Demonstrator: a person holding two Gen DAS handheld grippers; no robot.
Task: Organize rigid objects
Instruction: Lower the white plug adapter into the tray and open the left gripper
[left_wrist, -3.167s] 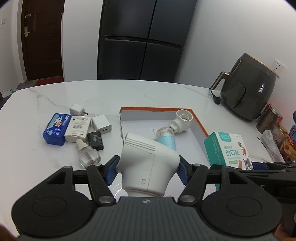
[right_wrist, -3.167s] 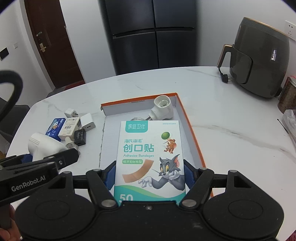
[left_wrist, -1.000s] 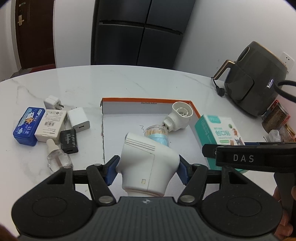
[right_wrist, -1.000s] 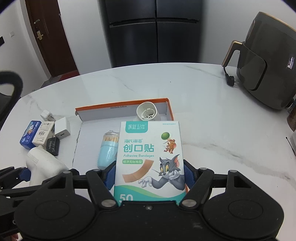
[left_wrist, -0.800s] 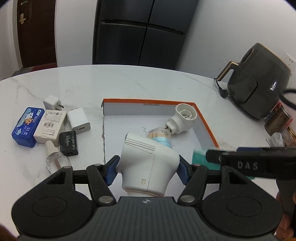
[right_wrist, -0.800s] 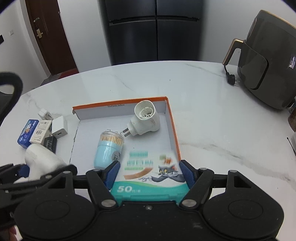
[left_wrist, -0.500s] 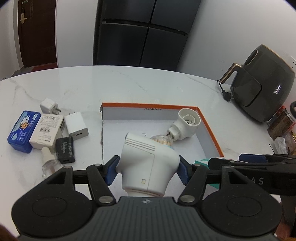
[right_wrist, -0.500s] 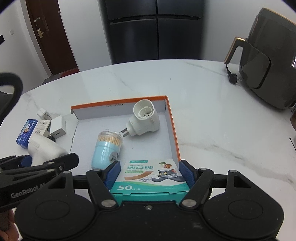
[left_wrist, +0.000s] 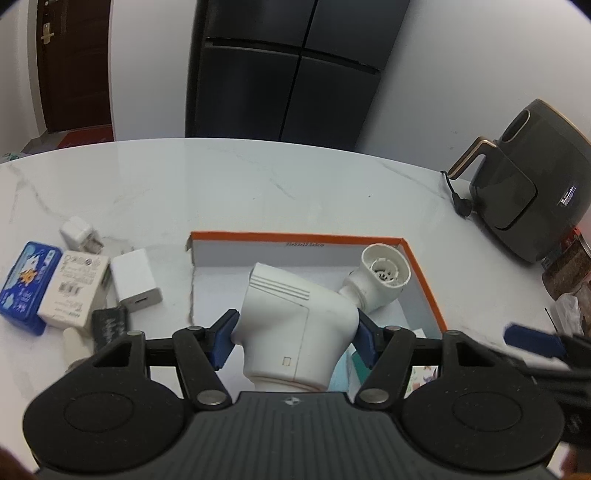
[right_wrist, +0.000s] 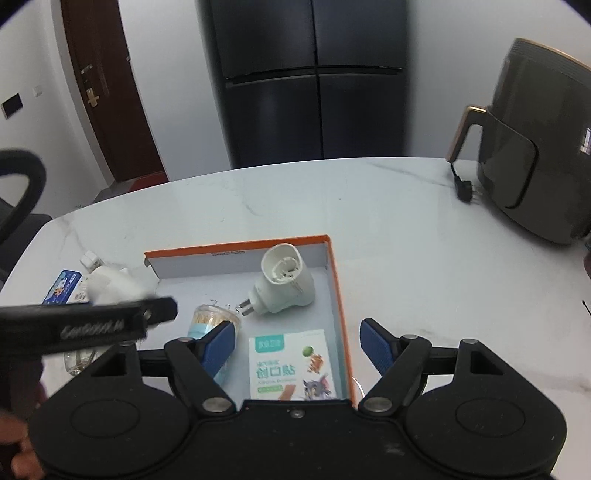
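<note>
meanwhile right gripper (right_wrist: 297, 338) just spread above bandage box (right_wrist: 291, 365) by tray's orange edge (right_wrist: 338, 295); left gripper (left_wrist: 295, 334) pinches white device (left_wrist: 295, 325).

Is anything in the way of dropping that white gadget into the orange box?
Partly. The white gadget, clamped in the left hand-held gripper, hangs over the orange box, which already holds a white plug, a toothpick jar and a bandage box. The left part of the floor looks bare.
</note>
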